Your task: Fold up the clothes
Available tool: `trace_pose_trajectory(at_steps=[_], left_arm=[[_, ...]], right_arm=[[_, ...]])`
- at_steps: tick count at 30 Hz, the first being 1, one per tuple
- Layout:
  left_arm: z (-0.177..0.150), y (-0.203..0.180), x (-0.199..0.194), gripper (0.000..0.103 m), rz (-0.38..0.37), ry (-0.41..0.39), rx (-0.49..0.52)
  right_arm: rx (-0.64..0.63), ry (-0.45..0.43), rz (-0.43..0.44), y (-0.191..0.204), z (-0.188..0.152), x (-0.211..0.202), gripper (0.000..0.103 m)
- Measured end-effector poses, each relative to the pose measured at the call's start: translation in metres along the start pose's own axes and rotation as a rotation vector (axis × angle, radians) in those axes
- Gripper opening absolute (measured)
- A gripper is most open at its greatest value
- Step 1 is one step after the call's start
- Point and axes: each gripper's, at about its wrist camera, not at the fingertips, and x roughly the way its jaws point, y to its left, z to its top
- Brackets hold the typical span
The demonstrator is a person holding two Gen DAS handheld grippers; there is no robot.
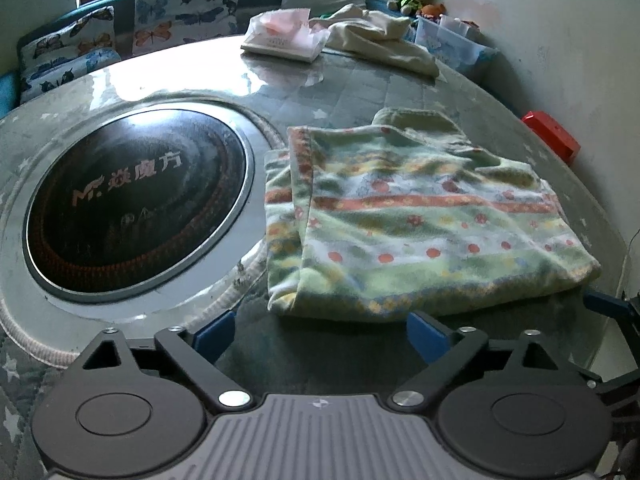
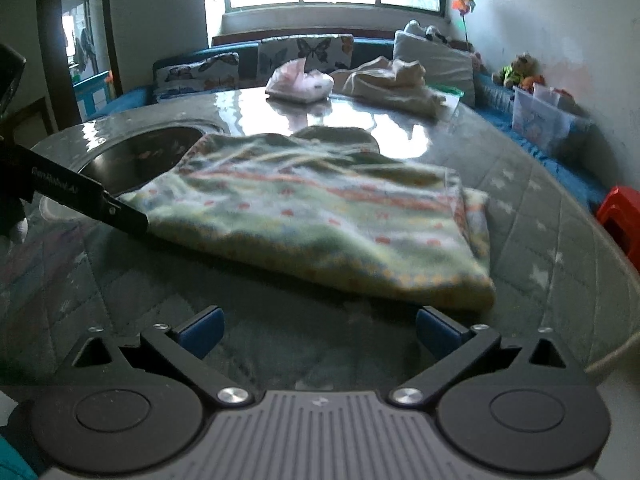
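A folded green patterned garment (image 1: 420,220) with orange dots and stripes lies flat on the round glass-topped table (image 1: 360,88). It also shows in the right wrist view (image 2: 320,216). My left gripper (image 1: 320,336) is open and empty, just short of the garment's near edge. My right gripper (image 2: 320,330) is open and empty, just short of the garment's near edge from its side. The left gripper's black body (image 2: 80,196) shows at the left in the right wrist view, beside the garment's corner.
A round black induction hob (image 1: 136,200) is set into the table left of the garment. A cream garment (image 1: 380,40) and a pink tissue pack (image 1: 284,36) lie at the far side. A red stool (image 1: 552,136) stands by the wall. Butterfly cushions (image 1: 184,8) line a sofa behind.
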Motion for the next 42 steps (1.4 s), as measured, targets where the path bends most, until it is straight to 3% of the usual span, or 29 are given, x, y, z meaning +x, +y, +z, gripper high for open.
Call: trace_pose_trajectory(at_steps=[6,30,42], left_arm=[[-0.003,-0.002,0.003,0.103,0.003,0.010,0.016],[-0.007,-0.015,0.011,0.103,0.071,0.028,0.099],[-0.002,-0.017,0.006,0.103,0.044,0.041,0.096]], right_arm=[[-0.017,0.010,-0.025,0.004,-0.008,0.003,0.103],[-0.010,-0.013,-0.019,0.003,-0.011,0.003,0.103],[-0.010,-0.020,0.059,0.005,0.004,0.001,0.103]])
